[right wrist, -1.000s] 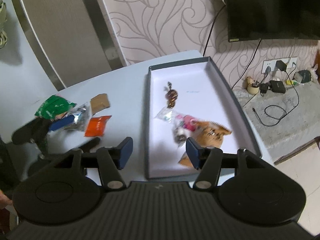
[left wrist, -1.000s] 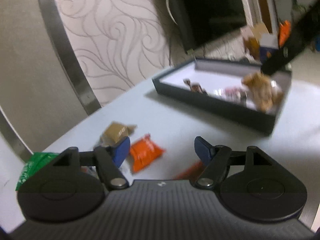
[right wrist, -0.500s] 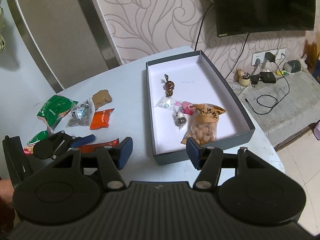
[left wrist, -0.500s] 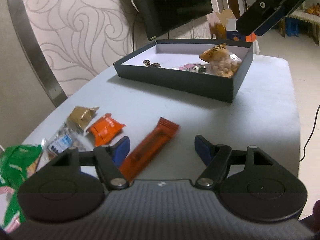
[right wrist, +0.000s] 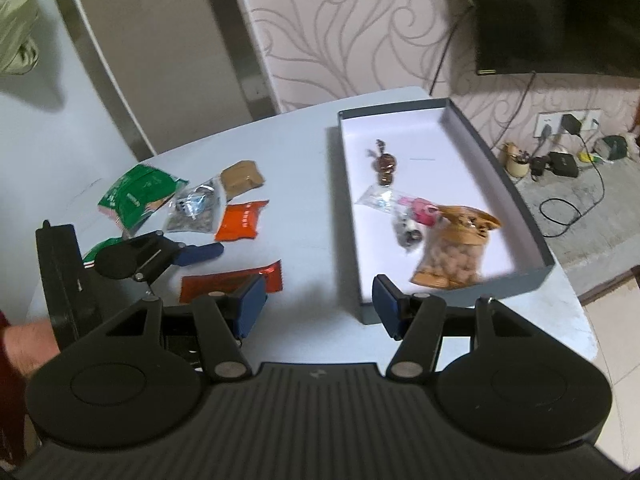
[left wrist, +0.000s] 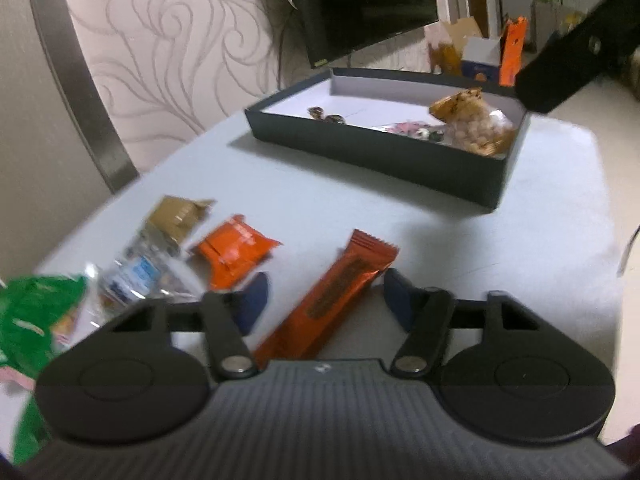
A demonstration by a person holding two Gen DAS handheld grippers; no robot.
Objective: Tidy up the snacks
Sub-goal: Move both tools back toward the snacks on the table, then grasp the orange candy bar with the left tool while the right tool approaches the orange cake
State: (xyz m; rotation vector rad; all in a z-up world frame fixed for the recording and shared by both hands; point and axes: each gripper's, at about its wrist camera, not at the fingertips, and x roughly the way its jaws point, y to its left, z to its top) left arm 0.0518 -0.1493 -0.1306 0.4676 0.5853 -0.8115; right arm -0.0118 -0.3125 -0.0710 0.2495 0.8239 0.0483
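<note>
A long orange-red snack bar (left wrist: 332, 292) lies on the pale table between the fingers of my left gripper (left wrist: 326, 298). Its jaws are closing, and a gap still shows on the bar's left side. The right wrist view shows the same bar (right wrist: 228, 284) with one left finger (right wrist: 200, 253) beside it. My right gripper (right wrist: 318, 296) hovers open and empty over the table in front of the dark box (right wrist: 532, 276). Inside the box lie a bag of peanuts (right wrist: 452, 256) and small wrapped candies (right wrist: 384, 164).
Left of the bar lie a small orange pack (left wrist: 234, 250), a brown pack (left wrist: 176, 216), a clear pack (left wrist: 140, 276) and green packs (left wrist: 32, 312). The box wall (left wrist: 380, 156) stands at the far right. A hand (right wrist: 24, 344) holds the left gripper.
The left gripper swung over the orange-red bar and its jaws narrowed around it. The right gripper drew back from the box, still open.
</note>
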